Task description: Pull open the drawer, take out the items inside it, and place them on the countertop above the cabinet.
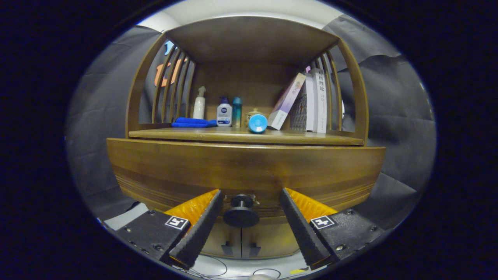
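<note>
A brown wooden cabinet fills the view. Its drawer front (245,171) is shut, and a round dark knob (241,212) sticks out of it low in the middle. My gripper (251,194) is open, with one finger on each side of the knob and a gap left on both sides. Above the drawer lies the countertop (311,137), under a wooden canopy with slatted sides. What is inside the drawer is hidden.
On the countertop stand a folded blue cloth (192,122), a white spray bottle (199,104), a white and blue bottle (224,112), a teal bottle (237,111), a small jar (253,112), a round blue lid (257,123) and leaning books (307,103). Below the drawer are two cabinet doors (241,239). Cables lie on the floor.
</note>
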The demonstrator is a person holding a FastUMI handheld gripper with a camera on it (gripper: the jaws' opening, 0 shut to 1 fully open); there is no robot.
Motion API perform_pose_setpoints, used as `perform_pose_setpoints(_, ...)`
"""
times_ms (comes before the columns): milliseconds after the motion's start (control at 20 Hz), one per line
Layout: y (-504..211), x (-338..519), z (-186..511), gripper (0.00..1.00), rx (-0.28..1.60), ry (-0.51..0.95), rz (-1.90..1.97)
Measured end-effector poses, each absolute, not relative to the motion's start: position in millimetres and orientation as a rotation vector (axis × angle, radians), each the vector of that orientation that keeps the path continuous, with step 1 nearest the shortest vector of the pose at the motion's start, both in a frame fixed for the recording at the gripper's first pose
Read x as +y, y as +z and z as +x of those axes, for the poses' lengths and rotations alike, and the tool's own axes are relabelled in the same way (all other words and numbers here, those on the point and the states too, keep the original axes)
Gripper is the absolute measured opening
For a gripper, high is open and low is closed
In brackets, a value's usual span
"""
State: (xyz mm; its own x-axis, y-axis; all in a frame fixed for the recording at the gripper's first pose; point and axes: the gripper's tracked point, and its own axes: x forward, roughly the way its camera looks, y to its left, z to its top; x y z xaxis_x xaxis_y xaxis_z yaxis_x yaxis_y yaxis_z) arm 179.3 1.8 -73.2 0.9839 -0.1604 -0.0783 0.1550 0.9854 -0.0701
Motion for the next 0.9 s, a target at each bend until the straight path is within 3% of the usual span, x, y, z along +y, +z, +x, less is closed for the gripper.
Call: perform_pose_setpoints(900,-69.7,-6.3,224.0,0.99,0.089,-0.167,-0.062)
